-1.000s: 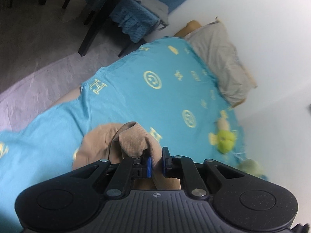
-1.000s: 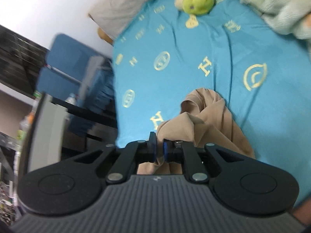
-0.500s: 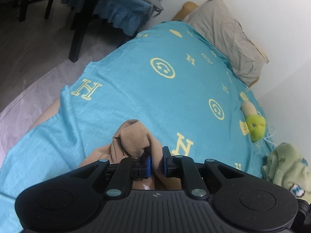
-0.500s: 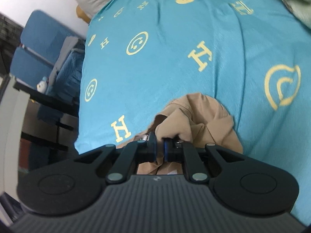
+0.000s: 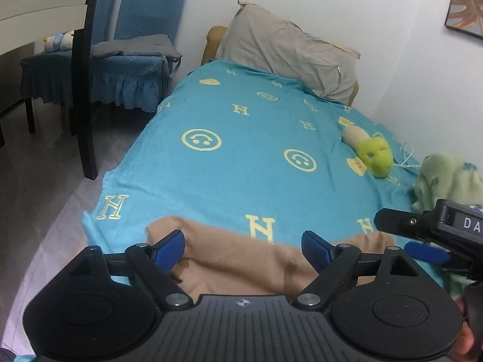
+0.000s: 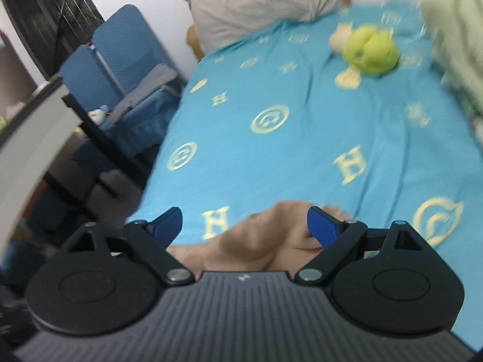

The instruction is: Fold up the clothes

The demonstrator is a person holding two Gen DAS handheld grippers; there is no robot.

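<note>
The tan garment point(image 5: 241, 256) lies spread across the near end of the bed, on the turquoise blanket point(image 5: 256, 175) with its yellow H's and smiley faces, and it runs under both tools. Left gripper point(image 5: 243, 247) sits right above it, blue pads flung wide apart, nothing pinched between them, cloth showing in the gap. Right gripper point(image 6: 244, 226) — same story, fingers splayed wide over a rumpled hump of the tan fabric, gripping nothing; that view is smeared with blur. From the left wrist view, the right tool's black body pokes in at the right edge, one blue fingertip point(image 5: 425, 250) just over the garment's end. Further up the blanket, a lime-green plush toy point(image 5: 375, 157) lies near the wall side, with a pale green fleece point(image 5: 446, 181) bunched just beside it. At the head of the bed, a grey pillow point(image 5: 286, 51) leans on the white wall. Off to the left, blue-covered chairs point(image 5: 129, 69) stand on the floor beside the bed.
</note>
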